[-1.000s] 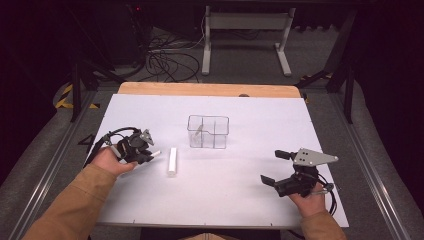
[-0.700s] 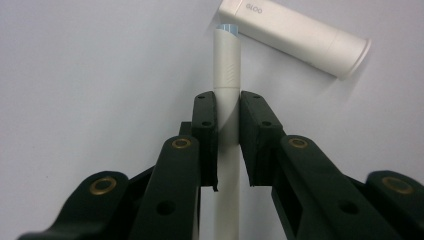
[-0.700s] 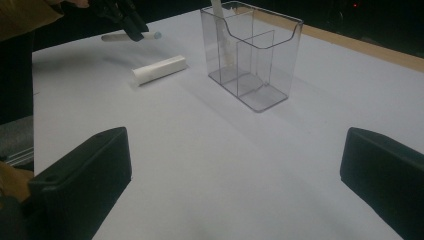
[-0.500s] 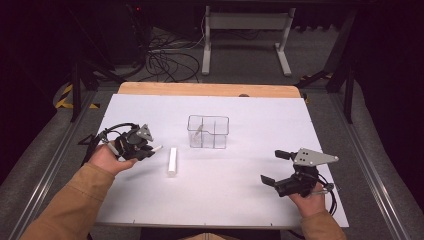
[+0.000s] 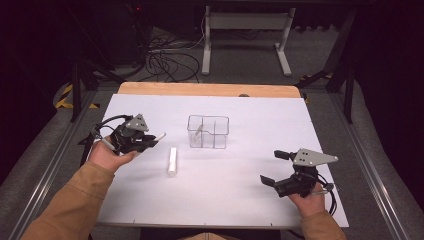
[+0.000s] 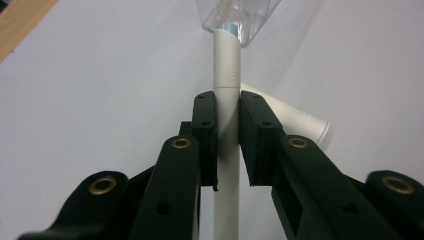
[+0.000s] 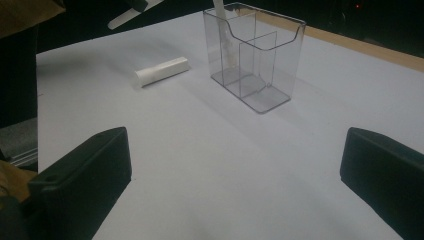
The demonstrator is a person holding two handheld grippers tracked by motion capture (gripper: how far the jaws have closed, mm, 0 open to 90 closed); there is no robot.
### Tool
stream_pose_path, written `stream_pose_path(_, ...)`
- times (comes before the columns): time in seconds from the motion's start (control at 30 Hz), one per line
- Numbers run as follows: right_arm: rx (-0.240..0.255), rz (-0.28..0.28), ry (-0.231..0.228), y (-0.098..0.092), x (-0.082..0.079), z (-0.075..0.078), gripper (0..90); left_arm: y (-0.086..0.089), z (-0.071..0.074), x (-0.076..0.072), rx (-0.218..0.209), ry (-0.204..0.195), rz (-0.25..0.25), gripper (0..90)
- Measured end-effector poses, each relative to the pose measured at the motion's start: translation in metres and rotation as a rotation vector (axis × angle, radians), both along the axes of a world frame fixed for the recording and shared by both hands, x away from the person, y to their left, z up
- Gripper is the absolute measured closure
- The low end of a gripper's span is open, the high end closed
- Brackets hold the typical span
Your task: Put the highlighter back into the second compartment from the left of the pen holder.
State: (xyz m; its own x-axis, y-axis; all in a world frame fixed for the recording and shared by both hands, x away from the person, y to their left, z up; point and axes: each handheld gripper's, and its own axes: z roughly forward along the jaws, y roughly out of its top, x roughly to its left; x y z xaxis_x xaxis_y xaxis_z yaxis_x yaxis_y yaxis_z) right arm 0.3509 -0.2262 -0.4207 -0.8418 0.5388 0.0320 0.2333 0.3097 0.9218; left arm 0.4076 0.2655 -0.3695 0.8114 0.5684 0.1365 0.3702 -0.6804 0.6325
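I count two white sticks outside the holder, one thin [image 6: 226,75] and one thicker [image 5: 172,161], one clear divided holder [image 5: 208,132], and one more stick [image 7: 223,25] inside it.

Black left gripper [image 6: 227,135] holds a white pen [image 6: 226,75] with a light blue band near its far end. Beyond the pen tip, a clear holder [image 5: 208,132]. Beside the gripper, a white tube [image 5: 172,161] lies on the white table [image 5: 250,200]. Right gripper [image 5: 272,167] is black with a grey plate.
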Motion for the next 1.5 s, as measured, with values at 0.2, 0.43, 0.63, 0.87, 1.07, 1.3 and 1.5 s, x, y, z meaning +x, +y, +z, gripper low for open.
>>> stream_pose_path(0.2,0.0,0.002,0.003,0.0,0.0,-0.001,0.5,0.005,0.01,-0.003,-0.122,-0.04,0.017,78.4)
stream_pose_path(0.43,0.0,0.005,0.004,0.001,0.0,-0.001,0.5,0.01,0.02,-0.005,-0.256,-0.083,0.027,78.4)
stream_pose_path(0.63,0.0,0.005,0.005,0.0,0.0,-0.001,0.5,0.011,0.024,-0.005,-0.359,-0.098,0.009,78.4)
stream_pose_path(0.87,0.0,0.006,0.004,0.0,0.0,-0.001,0.5,0.011,0.029,-0.005,-0.45,-0.143,0.01,78.3)
stream_pose_path(1.07,-0.002,0.007,0.005,0.0,0.0,-0.002,0.5,0.009,0.031,-0.006,-0.517,-0.167,0.011,78.3)
stream_pose_path(1.3,-0.004,0.007,0.005,0.0,0.0,-0.002,0.5,0.008,0.032,-0.004,-0.577,-0.197,0.024,78.2)
stream_pose_path(1.5,-0.005,0.008,0.006,0.0,0.0,-0.002,0.5,0.007,0.034,-0.002,-0.619,-0.215,0.026,78.2)
